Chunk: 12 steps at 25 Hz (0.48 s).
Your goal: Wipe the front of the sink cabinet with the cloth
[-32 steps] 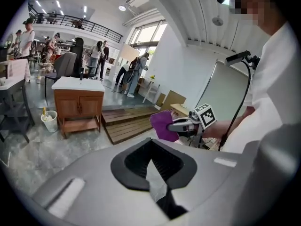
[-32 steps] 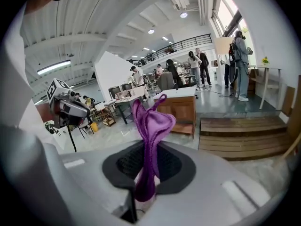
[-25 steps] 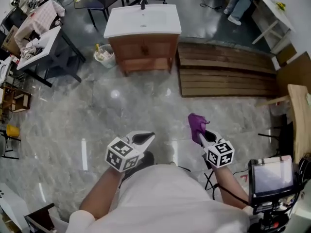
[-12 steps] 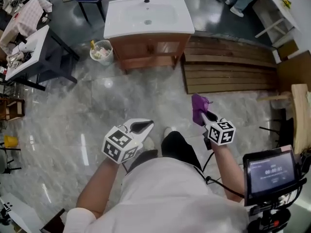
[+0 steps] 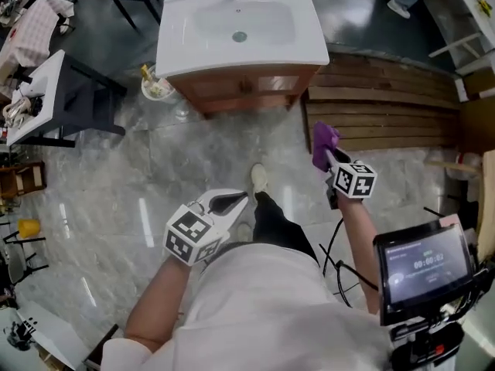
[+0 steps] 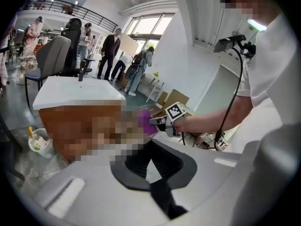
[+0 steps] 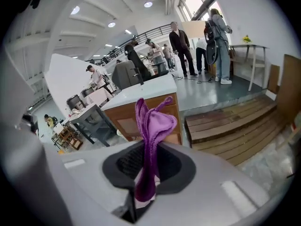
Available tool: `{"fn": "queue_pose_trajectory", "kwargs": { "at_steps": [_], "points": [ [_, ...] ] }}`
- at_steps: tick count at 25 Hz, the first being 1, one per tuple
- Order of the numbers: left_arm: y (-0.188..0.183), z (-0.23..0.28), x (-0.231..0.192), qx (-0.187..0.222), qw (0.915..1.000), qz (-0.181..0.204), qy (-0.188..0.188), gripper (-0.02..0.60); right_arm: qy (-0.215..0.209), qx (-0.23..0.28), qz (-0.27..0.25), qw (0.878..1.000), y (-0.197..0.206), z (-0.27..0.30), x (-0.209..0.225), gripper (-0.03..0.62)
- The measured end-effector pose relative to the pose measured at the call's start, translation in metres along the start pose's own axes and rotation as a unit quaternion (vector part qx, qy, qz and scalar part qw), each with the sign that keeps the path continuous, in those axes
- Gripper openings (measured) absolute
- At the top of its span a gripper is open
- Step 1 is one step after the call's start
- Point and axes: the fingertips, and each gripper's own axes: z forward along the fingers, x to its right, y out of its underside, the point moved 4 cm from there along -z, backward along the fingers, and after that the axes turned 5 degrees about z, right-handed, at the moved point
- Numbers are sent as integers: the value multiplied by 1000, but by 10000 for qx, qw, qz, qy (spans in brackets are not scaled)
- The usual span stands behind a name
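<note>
Centre right, my right hand-held gripper (image 5: 329, 158) pinches a crumpled purple cloth (image 5: 323, 137) near the wooden cabinet (image 5: 247, 88); my left hand-held gripper (image 5: 230, 202) is pressed together.

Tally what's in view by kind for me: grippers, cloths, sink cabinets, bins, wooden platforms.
Two-jaw grippers: 2, left gripper and right gripper
Purple cloth: 1, clamped in the right gripper
White-topped wooden sink cabinet: 1
Small white waste bin: 1
Slatted wooden platform: 1
Total: 6
</note>
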Motion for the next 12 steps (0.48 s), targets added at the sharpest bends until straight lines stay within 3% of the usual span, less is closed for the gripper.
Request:
{"fn": "queue_pose_trajectory", "kwargs": {
  "at_steps": [5, 12],
  "points": [
    [-43, 59, -63, -43, 10000, -8, 78, 8, 296, -154, 219, 9992, -50, 95, 63, 55],
    [-48, 116, -118, -122, 9994, -11, 332, 8, 639, -182, 728, 9951, -81, 198, 106, 55]
  ]
}}
